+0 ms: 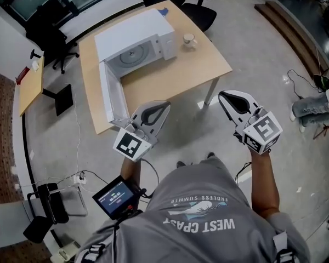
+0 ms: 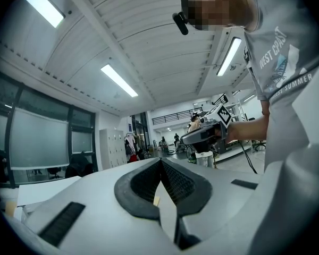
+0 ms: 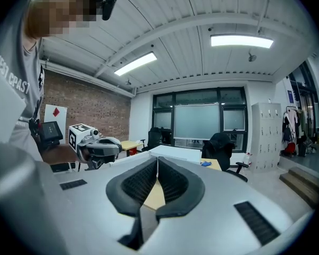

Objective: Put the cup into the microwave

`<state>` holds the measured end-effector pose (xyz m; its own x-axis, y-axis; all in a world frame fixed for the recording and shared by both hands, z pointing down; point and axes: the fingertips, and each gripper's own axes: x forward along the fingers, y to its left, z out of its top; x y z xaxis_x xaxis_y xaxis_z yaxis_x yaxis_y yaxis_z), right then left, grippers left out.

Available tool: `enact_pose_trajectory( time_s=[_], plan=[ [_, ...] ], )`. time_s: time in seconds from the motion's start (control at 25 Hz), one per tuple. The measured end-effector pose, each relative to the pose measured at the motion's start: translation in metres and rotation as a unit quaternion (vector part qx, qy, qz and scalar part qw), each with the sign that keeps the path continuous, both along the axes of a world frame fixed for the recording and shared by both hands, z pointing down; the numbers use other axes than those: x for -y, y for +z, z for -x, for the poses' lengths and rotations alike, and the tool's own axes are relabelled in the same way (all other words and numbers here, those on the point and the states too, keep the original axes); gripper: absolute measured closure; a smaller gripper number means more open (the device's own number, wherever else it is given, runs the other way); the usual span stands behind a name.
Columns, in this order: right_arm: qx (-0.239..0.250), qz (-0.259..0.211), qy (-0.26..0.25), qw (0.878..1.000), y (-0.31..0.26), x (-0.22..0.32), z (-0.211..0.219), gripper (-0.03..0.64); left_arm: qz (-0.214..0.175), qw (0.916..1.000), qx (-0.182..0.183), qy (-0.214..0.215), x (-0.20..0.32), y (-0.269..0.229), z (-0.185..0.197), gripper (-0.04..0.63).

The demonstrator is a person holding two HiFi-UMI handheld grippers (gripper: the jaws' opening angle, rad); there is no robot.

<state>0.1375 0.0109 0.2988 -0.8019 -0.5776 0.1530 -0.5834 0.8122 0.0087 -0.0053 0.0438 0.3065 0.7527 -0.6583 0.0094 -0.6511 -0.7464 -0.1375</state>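
Observation:
A white microwave (image 1: pixel 137 43) stands on a wooden table (image 1: pixel 194 67) with its door (image 1: pixel 111 95) swung wide open toward me; the turntable inside shows. A small pale cup (image 1: pixel 188 39) sits on the table just right of the microwave. Both grippers hang over the floor, short of the table's near edge. My left gripper (image 1: pixel 164 106) is near the door's lower end, its jaws together and empty (image 2: pixel 160 161). My right gripper (image 1: pixel 222 95) is off the table's right corner, also shut on nothing (image 3: pixel 157 158). In the right gripper view the microwave (image 3: pixel 175 154) shows ahead.
Black office chairs (image 1: pixel 200 7) stand behind the table and at its left (image 1: pixel 57 43). A smaller wooden desk (image 1: pixel 30 84) is at far left. Cables and a power strip (image 1: pixel 71 178) lie on the floor. Someone's legs (image 1: pixel 312 108) show at the right edge.

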Motion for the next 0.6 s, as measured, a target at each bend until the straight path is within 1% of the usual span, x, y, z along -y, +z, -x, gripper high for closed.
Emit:
enact_pose_trajectory(
  time_s=[0.08, 0.24, 0.28, 0.32, 0.44, 0.48, 0.52, 0.6],
  plan=[
    [-0.009, 0.004, -0.007, 1.0, 0.002, 0.015, 0.011, 0.597, 0.013, 0.9999, 0.006, -0.006, 0.011, 0.01, 0.008, 0.574],
    [-0.008, 0.01, -0.025, 1.0, 0.0, 0.053, 0.019, 0.597, 0.072, 0.9963, 0.04, -0.026, 0.041, 0.039, 0.014, 0.574],
    [-0.006, 0.008, -0.022, 1.0, 0.0, 0.059, 0.017, 0.597, 0.075, 0.9961, 0.039, -0.026, 0.048, 0.039, 0.012, 0.574],
    [-0.005, 0.004, -0.02, 1.0, 0.0, 0.064, 0.016, 0.597, 0.067, 0.9969, 0.034, -0.023, 0.053, 0.037, 0.009, 0.574],
    [0.001, -0.004, -0.029, 1.0, 0.0, 0.065, 0.029, 0.597, 0.012, 0.9996, 0.021, -0.011, 0.058, 0.024, 0.006, 0.574],
    [0.004, -0.001, -0.035, 0.999, 0.004, 0.068, 0.034, 0.597, 0.002, 0.9997, 0.021, -0.015, 0.06, 0.023, 0.009, 0.574],
    [0.006, 0.003, -0.042, 0.999, 0.012, 0.075, 0.039, 0.597, -0.001, 0.9995, 0.023, -0.022, 0.066, 0.026, 0.014, 0.574],
    [0.009, 0.021, -0.056, 0.998, 0.038, 0.108, 0.049, 0.597, 0.005, 0.9989, 0.025, -0.039, 0.095, 0.043, 0.027, 0.574]
  ],
)
